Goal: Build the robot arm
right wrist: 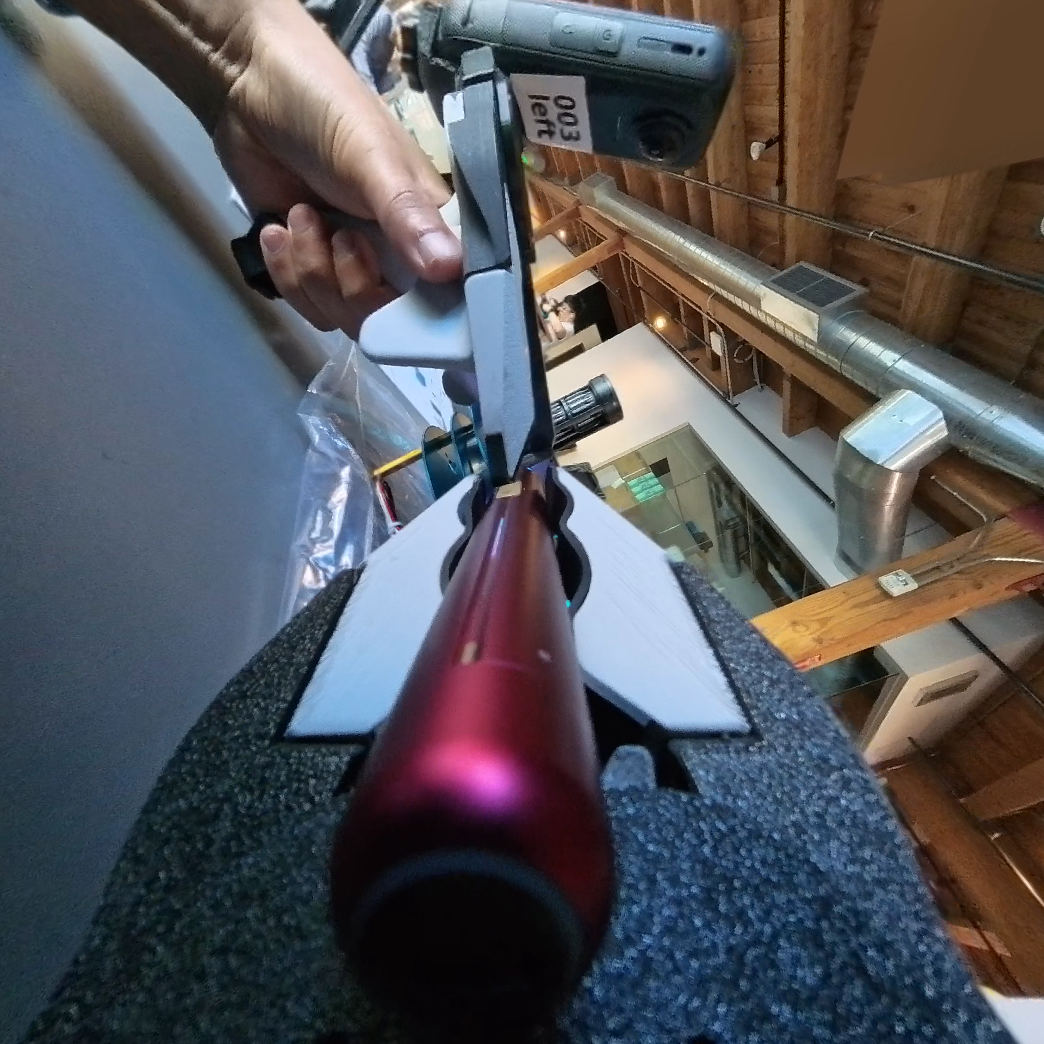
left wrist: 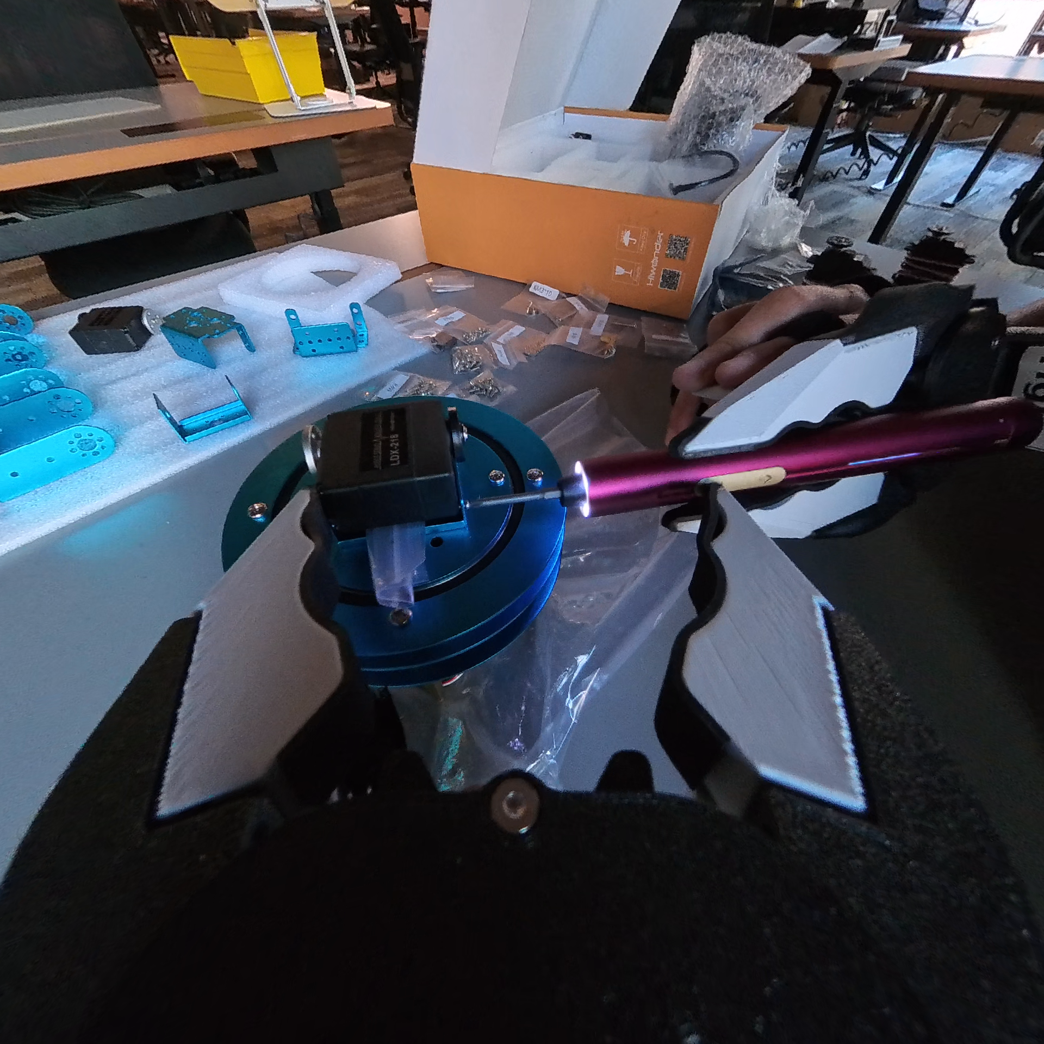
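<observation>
The left gripper (left wrist: pixel 508 508) is spreading wide around the blue round base (left wrist: pixel 395 542) carrying a black servo (left wrist: pixel 390 469); the right gripper (right wrist: pixel 517 497) is pinching a magenta electric screwdriver (left wrist: pixel 791 457), its bit seemingly touching the servo.

your magenta electric screwdriver (left wrist: pixel 791 463), lit at its tip, lies level with its bit at the black servo (left wrist: pixel 390 469), seated atop the blue round base (left wrist: pixel 497 576).

From the left tool (left wrist: pixel 511 525) we look down, close over the blue round base (left wrist: pixel 395 542). From the right tool (right wrist: pixel 511 497), rolled sideways, we sight along the magenta screwdriver (right wrist: pixel 480 734); both views share it.
</observation>
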`<state>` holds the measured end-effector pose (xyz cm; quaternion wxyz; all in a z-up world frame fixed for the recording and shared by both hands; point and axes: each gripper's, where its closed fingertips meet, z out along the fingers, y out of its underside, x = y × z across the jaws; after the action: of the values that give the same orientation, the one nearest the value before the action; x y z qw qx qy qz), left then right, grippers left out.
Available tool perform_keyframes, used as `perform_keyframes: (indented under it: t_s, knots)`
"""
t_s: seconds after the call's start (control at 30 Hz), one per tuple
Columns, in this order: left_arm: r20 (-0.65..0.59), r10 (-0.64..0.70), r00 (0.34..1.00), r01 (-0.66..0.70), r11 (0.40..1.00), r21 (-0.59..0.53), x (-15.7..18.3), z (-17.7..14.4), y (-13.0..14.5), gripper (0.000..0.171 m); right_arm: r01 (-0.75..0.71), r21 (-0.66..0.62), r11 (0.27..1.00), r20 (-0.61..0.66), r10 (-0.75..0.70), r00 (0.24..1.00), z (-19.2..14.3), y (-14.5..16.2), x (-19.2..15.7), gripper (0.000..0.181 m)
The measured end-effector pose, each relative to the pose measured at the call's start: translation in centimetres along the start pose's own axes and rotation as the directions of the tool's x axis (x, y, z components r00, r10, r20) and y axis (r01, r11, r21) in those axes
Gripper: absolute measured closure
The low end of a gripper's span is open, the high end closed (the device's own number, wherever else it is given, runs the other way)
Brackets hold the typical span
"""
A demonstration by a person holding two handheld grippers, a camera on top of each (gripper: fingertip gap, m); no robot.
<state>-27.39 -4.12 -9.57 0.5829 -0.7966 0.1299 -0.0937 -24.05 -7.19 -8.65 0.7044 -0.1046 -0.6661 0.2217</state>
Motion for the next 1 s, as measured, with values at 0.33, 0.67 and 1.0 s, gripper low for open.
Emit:
perform_keyframes:
  t_s: [0.33,0.67,1.0]
  knots:
    - [0.001,0.002,1.000,-0.002,1.000,-0.002,-0.20,0.17,-0.07,0.043,-0.031,-0.005,1.000,0.005,0.031,1.000,0.09,0.25,0.17,0.160]
    - [0.008,0.000,1.000,0.000,1.000,0.009,-0.36,0.45,-0.19,0.044,-0.052,-0.011,0.999,0.004,0.052,0.999,0.11,0.52,0.49,0.161]
    - [0.020,0.018,1.000,-0.018,1.000,0.001,-0.52,0.56,-0.06,0.044,-0.073,-0.006,0.997,0.015,0.073,0.997,0.17,0.59,0.43,0.160]
